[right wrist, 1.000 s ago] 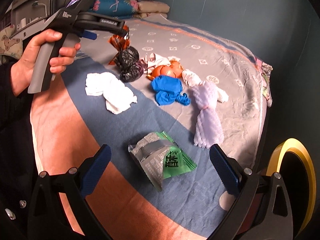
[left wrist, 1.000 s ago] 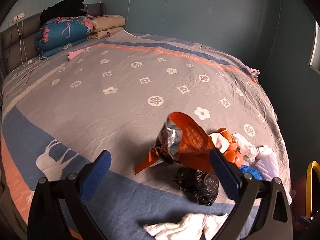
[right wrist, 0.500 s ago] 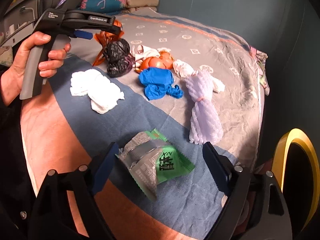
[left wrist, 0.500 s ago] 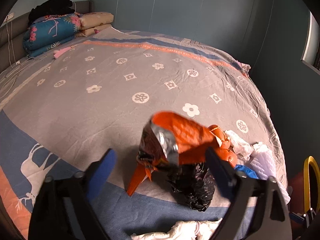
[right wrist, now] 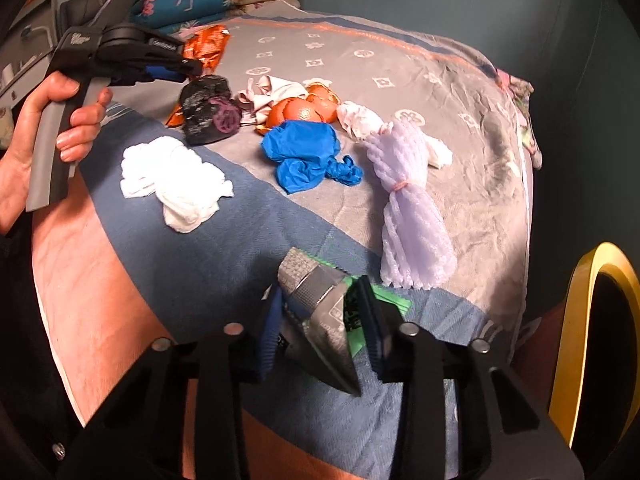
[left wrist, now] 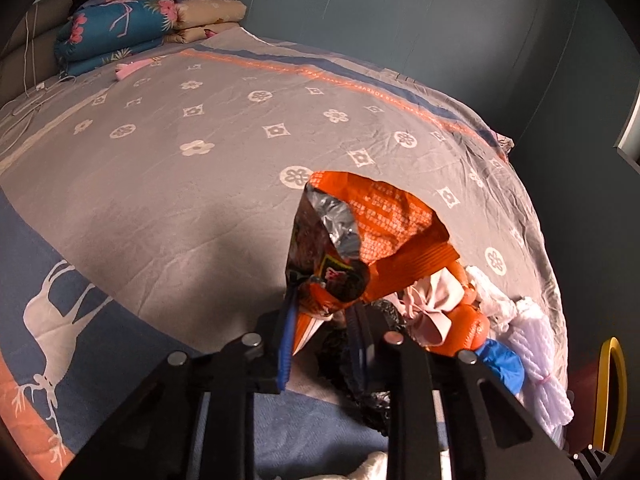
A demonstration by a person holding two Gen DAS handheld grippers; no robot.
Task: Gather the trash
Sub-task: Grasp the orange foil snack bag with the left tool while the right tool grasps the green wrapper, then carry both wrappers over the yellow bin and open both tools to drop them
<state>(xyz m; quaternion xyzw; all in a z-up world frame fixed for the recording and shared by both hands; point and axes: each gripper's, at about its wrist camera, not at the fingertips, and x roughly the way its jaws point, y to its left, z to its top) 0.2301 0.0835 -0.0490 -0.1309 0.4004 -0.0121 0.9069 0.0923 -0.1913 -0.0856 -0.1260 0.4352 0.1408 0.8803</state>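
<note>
Left gripper: my fingers are closing on the lower end of the orange snack bag, one blue pad on each side of it, pressing the crumpled foil.
Orange snack bag: it stands tilted above the bed, torn mouth up and silver lining showing, just beyond a black plastic bag.
Right gripper: my fingers are closing on the green wrapper, its silver end wedged between the pads and poking toward the camera.
Green wrapper: it sits at the near edge of the bed, on the blue band of the cover, its green part lying under my right-side finger.
Left hand: seen from the right wrist camera, it grips the grey handle of the left gripper at the far left of the bed.
Rest of the trash: white tissue on the blue band; blue glove beside orange peel; a lilac foam net bound with a pink band, near the bed's right edge.
Bin: a yellow rim shows below the bed's right corner.
Headboard end: folded quilts stacked far back.
</note>
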